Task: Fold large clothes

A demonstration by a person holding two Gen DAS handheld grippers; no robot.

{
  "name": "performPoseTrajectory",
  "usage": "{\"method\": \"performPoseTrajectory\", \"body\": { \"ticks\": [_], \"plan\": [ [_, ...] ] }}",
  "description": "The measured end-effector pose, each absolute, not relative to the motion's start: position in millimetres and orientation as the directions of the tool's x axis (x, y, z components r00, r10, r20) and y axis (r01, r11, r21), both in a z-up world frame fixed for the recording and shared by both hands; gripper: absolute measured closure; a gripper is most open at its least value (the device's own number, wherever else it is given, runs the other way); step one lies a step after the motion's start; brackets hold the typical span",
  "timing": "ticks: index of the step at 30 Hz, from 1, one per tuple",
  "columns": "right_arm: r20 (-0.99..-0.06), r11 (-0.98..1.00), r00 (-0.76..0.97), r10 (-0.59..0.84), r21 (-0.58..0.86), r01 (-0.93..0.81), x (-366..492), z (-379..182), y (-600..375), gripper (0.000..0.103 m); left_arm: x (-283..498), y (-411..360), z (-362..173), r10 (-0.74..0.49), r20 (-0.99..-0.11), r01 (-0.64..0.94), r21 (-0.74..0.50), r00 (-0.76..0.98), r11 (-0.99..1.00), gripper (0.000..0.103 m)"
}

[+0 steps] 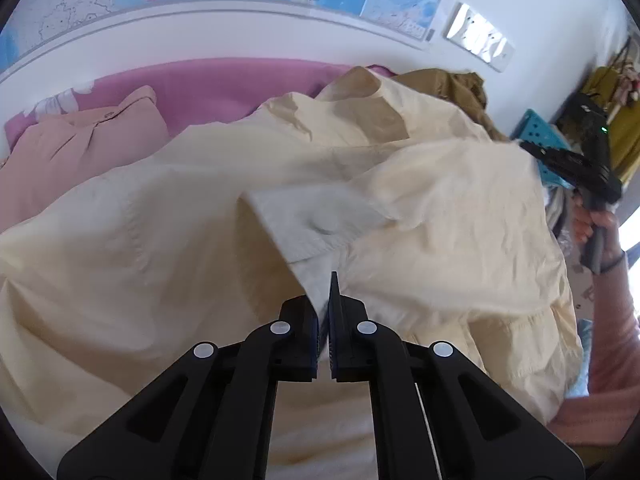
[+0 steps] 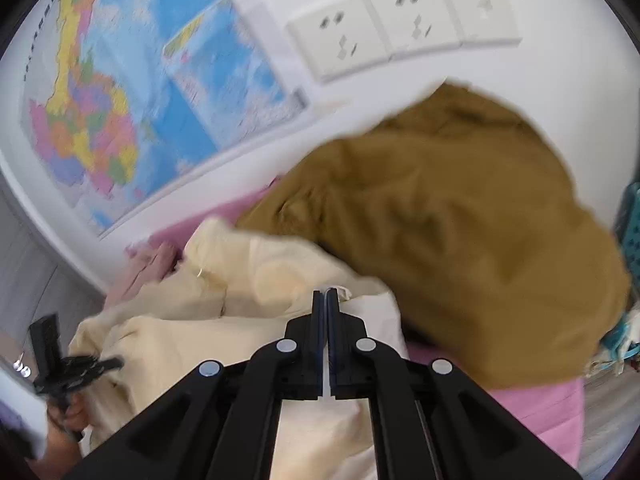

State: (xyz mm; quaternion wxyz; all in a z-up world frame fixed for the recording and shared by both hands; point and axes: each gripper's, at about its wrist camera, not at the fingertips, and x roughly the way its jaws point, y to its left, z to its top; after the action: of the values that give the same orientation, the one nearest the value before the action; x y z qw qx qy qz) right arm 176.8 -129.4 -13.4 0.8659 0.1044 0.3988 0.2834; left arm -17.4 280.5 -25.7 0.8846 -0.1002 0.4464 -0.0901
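A white wall [image 2: 360,112] runs behind everything, carrying a coloured map [image 2: 132,92] and a row of sockets [image 2: 404,20]. Below it lies a pink sheet [image 1: 224,88] covering what looks like a bed.

The cream garment [image 1: 200,240], the largest cloth here, sprawls rumpled across the sheet and fills most of the left wrist view. A paler inner panel [image 1: 320,220] of it shows at the middle. Behind it, against the wall, an olive-brown garment [image 2: 460,232] is heaped, its near edge just beside the cream one. A peach folded garment [image 1: 80,148] rests on the sheet at the far left, partly under the cream cloth's edge. A teal perforated basket [image 1: 544,136] stands at the right, behind the cream garment.

The left gripper [image 1: 326,300] has its jaws clamped on an edge of the cream garment by the pale panel. The right gripper [image 2: 325,304] has its jaws together on a fold of the same garment near the olive heap. In the left view it appears at the cloth's right edge, held by a hand [image 1: 592,224] with a pink sleeve [image 1: 612,360] below.
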Motion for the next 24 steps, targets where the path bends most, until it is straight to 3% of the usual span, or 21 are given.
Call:
{"method": "performPoseTrajectory", "body": {
  "ticks": [4,6,7,8,11,13,15,16,17,20,24],
  "plan": [
    [-0.700,0.864,0.512,0.498,0.352,-0.360,191,-39,-123,0.101,-16,265,-45,-0.159,-0.843,0.071,-0.143,0.515,0.987,0.088],
    [-0.718,0.854,0.468,0.515,0.382,-0.352,197,-53,-123,0.100,-11,269,-48,-0.194,-0.846,0.060,-0.189,0.497,0.980,0.070],
    [-0.724,0.850,0.452,0.521,0.392,-0.351,198,-58,-121,0.100,-8,274,-47,-0.232,-0.838,0.053,-0.237,0.495,0.970,0.047],
    [-0.726,0.851,0.451,0.519,0.389,-0.353,197,-61,-120,0.100,-8,280,-46,-0.246,-0.831,0.047,-0.258,0.498,0.965,0.032],
    [-0.731,0.853,0.457,0.507,0.347,-0.391,189,-54,-108,0.100,-3,272,-37,-0.250,-0.819,0.076,-0.247,0.517,0.966,0.027],
    [-0.737,0.859,0.467,0.489,0.312,-0.406,187,-49,-100,0.099,7,264,-42,-0.220,-0.839,0.062,-0.219,0.498,0.974,0.027],
    [-0.744,0.867,0.476,0.469,0.286,-0.408,186,-46,-94,0.098,18,259,-48,-0.148,-0.862,0.013,-0.162,0.485,0.987,0.047],
    [-0.746,0.869,0.477,0.464,0.281,-0.407,185,-45,-93,0.096,20,260,-51,-0.130,-0.870,-0.003,-0.150,0.475,0.989,0.067],
    [-0.745,0.872,0.482,0.461,0.280,-0.401,183,-41,-95,0.091,23,265,-54,-0.114,-0.877,-0.035,-0.147,0.466,0.989,0.078],
    [-0.697,0.867,0.541,0.471,0.252,-0.430,161,-18,-92,0.068,20,285,-53,-0.150,-0.860,-0.072,-0.211,0.488,0.975,0.077],
    [-0.641,0.780,0.520,0.565,0.209,-0.590,121,6,-61,0.068,10,290,-53,-0.156,-0.856,-0.066,-0.215,0.493,0.974,0.074]
  ]
}}
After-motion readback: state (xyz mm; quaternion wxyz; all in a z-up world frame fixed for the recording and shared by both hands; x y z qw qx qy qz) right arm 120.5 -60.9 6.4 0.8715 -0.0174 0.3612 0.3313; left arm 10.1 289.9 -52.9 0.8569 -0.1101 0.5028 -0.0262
